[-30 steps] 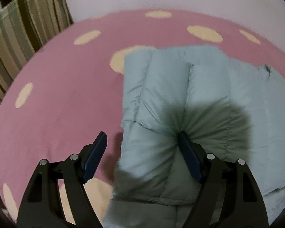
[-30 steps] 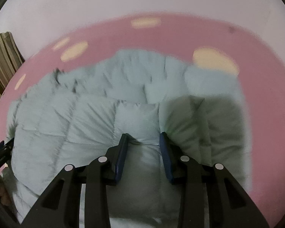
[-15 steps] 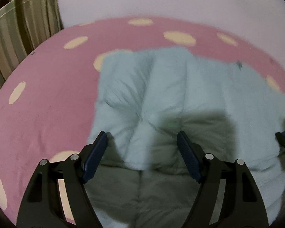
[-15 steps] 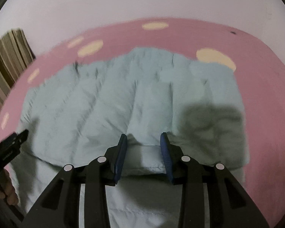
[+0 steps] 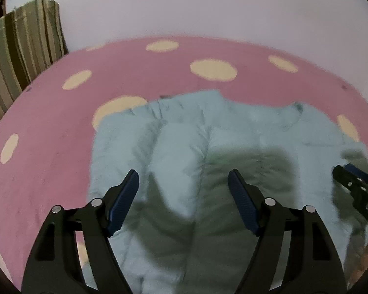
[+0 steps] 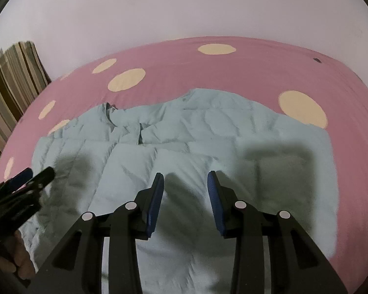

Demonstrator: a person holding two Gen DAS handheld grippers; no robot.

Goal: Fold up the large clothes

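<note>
A pale blue quilted puffer jacket (image 5: pixel 184 147) lies spread on a pink bed cover with cream dots (image 5: pixel 49 122); it also shows in the right wrist view (image 6: pixel 208 142), collar toward the far left. My left gripper (image 5: pixel 183 183) is open and empty, raised above the jacket's near part. My right gripper (image 6: pixel 185 186) is open and empty, above the jacket's near middle. The right gripper's tip shows at the right edge of the left wrist view (image 5: pixel 355 183), and the left gripper at the left edge of the right wrist view (image 6: pixel 19 186).
A striped curtain (image 5: pixel 19 49) hangs at the left beyond the bed; it also shows in the right wrist view (image 6: pixel 9 78). A plain pale wall (image 5: pixel 208 7) stands behind the bed. Pink cover (image 6: pixel 343 147) borders the jacket on the right.
Both grippers have lifted and pulled back from the jacket. The left gripper moved right over it. The jacket now lies flatter, with more of the bed visible behind.
</note>
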